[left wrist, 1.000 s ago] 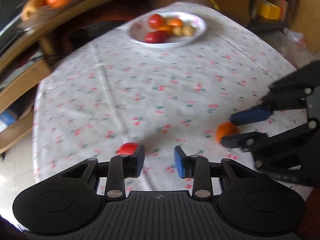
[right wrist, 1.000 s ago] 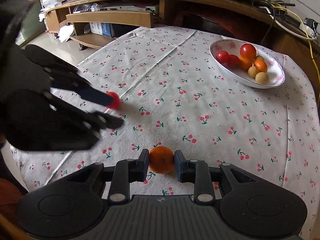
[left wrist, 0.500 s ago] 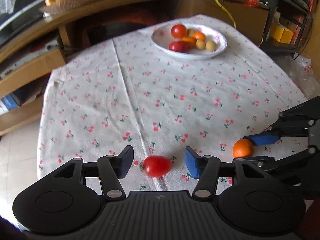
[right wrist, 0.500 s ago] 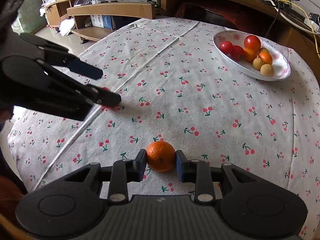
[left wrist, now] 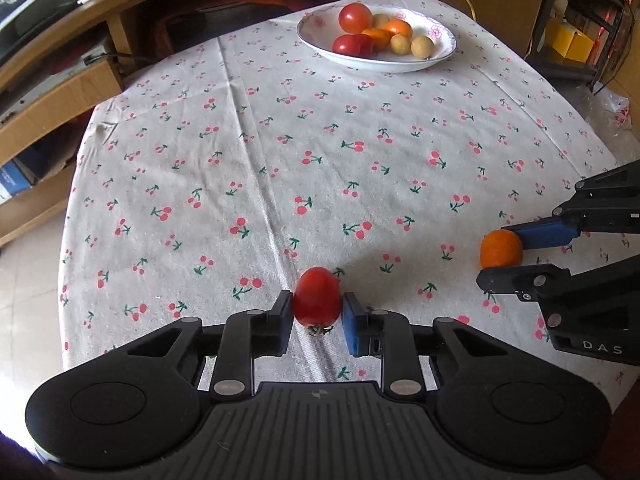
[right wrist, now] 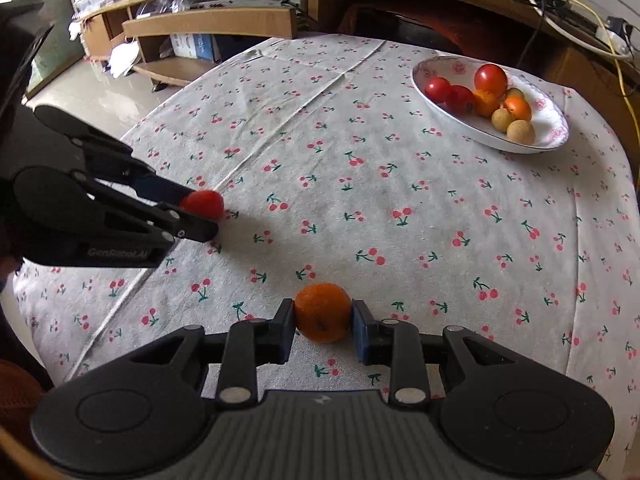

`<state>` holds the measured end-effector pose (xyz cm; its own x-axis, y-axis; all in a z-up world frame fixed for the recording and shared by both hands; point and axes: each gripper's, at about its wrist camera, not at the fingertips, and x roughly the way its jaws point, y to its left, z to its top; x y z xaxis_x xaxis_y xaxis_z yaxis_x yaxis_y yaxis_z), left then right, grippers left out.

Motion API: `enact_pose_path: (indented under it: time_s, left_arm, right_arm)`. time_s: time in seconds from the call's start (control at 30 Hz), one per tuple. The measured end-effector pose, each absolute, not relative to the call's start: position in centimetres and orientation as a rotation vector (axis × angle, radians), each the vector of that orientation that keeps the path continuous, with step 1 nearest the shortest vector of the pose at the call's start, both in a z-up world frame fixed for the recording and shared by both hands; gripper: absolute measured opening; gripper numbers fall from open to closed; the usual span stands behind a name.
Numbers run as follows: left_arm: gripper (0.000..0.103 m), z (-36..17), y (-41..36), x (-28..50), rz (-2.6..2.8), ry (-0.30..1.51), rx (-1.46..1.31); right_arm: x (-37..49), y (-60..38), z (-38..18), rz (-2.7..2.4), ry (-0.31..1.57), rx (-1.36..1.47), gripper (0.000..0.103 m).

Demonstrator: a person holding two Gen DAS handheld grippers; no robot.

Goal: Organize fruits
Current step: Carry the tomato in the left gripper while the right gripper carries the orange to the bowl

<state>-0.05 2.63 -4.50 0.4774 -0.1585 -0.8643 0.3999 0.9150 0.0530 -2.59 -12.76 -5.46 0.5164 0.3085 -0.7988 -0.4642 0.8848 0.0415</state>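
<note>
1. Two fruits are gripped: a tomato in the left gripper and an orange in the right gripper, both low over the tablecloth.
2. Bowl at the far edge holds tomatoes, oranges and small tan fruits.
3. Grippers sit well apart.

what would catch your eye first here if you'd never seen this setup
Two black grippers each pinch a fruit at the near edge of the cherry-print tablecloth: the left gripper a tomato, the right gripper an orange. At the far side a white bowl holds more fruit.
</note>
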Motion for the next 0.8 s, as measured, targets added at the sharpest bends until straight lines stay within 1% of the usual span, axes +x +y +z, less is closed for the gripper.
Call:
enact_pose_path:
  time_s: [0.07, 0.1, 0.13, 0.4, 0.8]
  left_arm:
    - [0.033, -4.5, 2.5, 0.1, -0.346, 1.033, 0.263]
    - [0.035, -4.5, 2.4, 0.2, -0.344, 1.034, 0.269]
    - [0.035, -4.5, 2.3, 0.3, -0.338, 1.031, 0.268]
    - [0.033, -4.4, 1.4, -0.1, -0.348, 1.017, 0.296]
    - [0.033, -1.2, -2.1, 1.4, -0.401, 0.904, 0.271]
  right_arm:
    - [-2.6, -13.0, -5.2, 0.455, 0.914, -0.18, 0.03]
    - [-2.5, -13.0, -5.2, 0.453, 0.914, -0.177, 0.03]
    - [-2.5, -13.0, -5.2, 0.454, 0.913, -0.177, 0.03]
    - [-2.5, -13.0, -5.0, 0.453, 0.907, -0.178, 0.03]
    - [0.2, -15.3, -1.8, 0.355, 0.808, -0.087, 0.03]
